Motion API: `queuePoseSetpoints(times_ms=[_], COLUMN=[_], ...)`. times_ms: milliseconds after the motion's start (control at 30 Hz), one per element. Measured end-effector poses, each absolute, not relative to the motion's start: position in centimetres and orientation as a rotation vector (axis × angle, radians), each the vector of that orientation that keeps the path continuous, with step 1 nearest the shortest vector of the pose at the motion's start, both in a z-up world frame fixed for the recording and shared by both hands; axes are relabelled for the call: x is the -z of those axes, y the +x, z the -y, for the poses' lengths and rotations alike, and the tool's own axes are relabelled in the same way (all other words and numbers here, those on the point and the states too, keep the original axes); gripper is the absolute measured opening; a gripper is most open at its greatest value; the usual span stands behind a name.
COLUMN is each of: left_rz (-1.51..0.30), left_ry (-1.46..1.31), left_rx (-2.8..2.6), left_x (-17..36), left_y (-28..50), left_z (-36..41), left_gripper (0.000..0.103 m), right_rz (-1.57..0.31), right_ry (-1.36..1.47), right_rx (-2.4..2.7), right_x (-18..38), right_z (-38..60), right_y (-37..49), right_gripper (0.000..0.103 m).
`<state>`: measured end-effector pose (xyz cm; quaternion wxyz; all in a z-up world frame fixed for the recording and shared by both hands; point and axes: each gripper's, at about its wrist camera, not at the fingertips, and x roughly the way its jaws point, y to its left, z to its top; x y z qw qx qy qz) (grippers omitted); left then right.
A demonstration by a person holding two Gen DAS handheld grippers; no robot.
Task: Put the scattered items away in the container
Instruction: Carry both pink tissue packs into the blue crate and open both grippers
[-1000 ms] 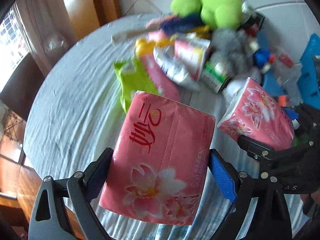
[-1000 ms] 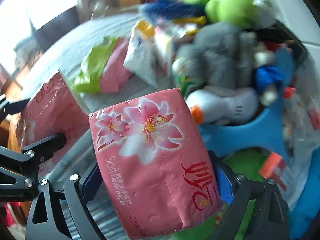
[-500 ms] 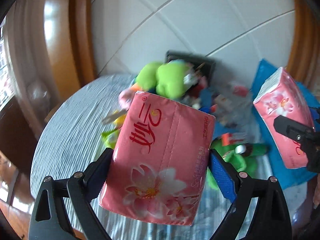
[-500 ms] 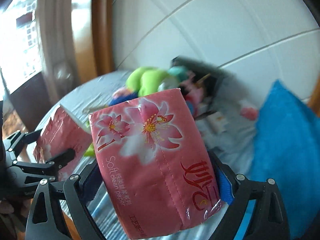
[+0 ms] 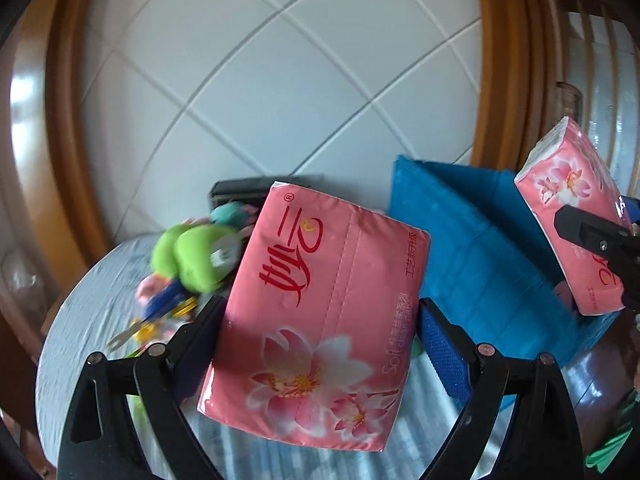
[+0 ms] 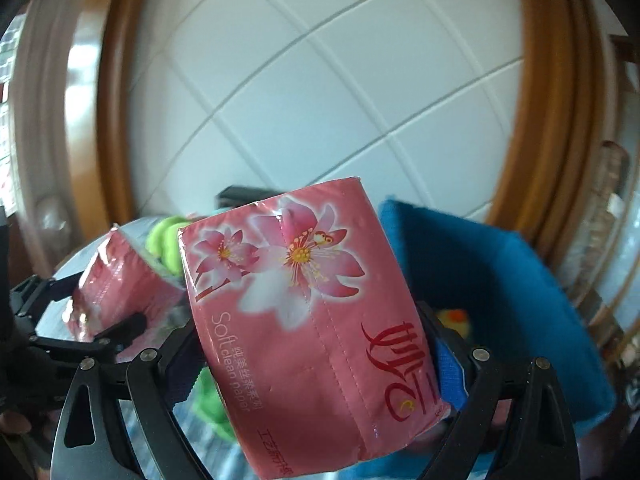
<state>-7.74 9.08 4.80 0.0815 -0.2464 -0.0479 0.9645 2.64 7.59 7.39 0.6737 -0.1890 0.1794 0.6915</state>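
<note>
**Two tissue packs held above the desk**

One pink tissue pack (image 5: 320,312) is clamped between the left gripper (image 5: 320,344) fingers; a second tissue pack (image 6: 312,320) is clamped by the right gripper (image 6: 316,364). Both are held near the blue container (image 5: 472,248). Plush toys (image 5: 196,256) lie on the desk (image 5: 76,320).

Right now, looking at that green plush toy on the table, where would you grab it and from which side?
I'd pinch the green plush toy across its rounded, soft body, coming from above. It lies at the edge of a cluttered pile, so side access looks blocked. It is blurred here, so finer detail is unclear. Both tools are busy: the left tool holds a pink tissue pack.
</note>
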Motion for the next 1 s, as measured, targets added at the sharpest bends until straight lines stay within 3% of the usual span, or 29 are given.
queuePoseSetpoints(times_ms=[267,500,633,833,1000], left_rz=[0.202,0.286,0.160,0.002,-0.166], left_ry=[-0.664,-0.941,-1.202,-1.737,-1.913], left_rx=[-2.826,-2.694,-2.681,-2.442,-2.370], left_x=[-10.4,-11.6,-8.2,1.1,6.7], left_y=[-12.3,-22.2,-27.7,-34.7,-36.6], left_z=[-22.4,-34.9,-40.8,-46.3,-47.3], left_gripper=[0.094,0.094,0.094,0.094,0.094], right_rz=[-0.352,-0.407,-0.500,-0.688,-0.828], right_ry=[-0.421,-0.558,-0.692,-0.875,-1.012], right_rx=[-1.472,-1.419,-1.380,-1.384,-1.346], right_x=[-6.6,-3.4,1.5,10.1,15.8], right_z=[-10.4,-16.7,-21.9,-28.6,-30.5], right_y=[16.5,28.5,33.0,35.5,35.6], right_gripper=[0.095,0.095,0.095,0.095,0.095])
